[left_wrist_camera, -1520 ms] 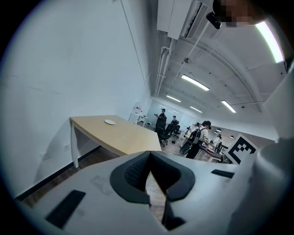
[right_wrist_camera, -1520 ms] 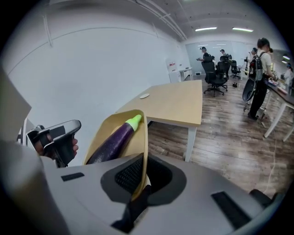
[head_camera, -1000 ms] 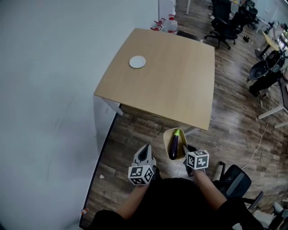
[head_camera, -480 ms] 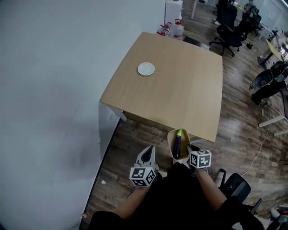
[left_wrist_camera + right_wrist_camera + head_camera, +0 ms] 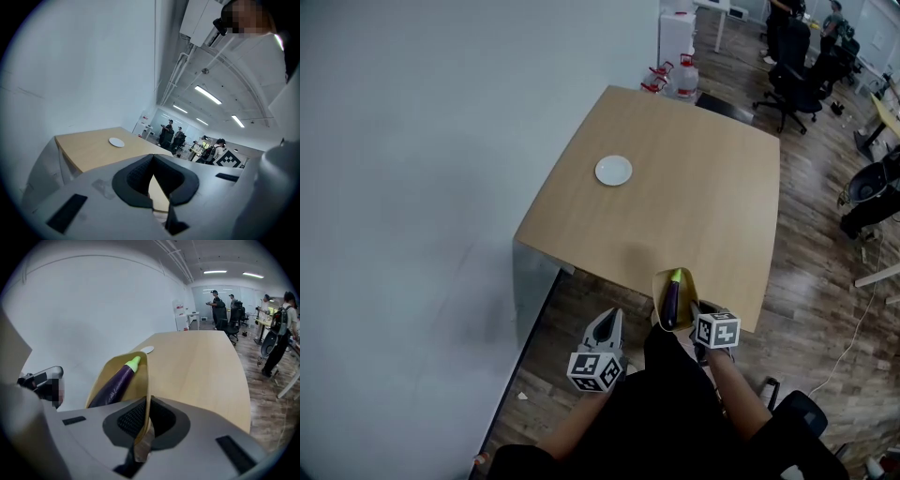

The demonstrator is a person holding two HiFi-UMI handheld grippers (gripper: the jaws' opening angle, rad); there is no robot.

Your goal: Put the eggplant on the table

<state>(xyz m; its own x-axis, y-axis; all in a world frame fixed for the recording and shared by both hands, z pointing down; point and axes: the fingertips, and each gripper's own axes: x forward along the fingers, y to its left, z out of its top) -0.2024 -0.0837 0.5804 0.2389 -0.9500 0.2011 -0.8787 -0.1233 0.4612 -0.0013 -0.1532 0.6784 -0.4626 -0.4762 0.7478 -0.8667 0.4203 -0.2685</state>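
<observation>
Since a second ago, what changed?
The person has stepped up to the light wooden table: the tan oval bowl with the purple eggplant now overlaps its near edge instead of hanging over the floor. Unchanged: right gripper clamped on the bowl's rim, left gripper shut and empty, white plate on the table.

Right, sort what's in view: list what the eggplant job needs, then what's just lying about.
Job: eggplant; tan bowl carrying it; right gripper, shut on the bowl's rim; table.
Lying about: white plate on the table; water jugs and office chairs beyond it; left gripper, shut and empty.
</observation>
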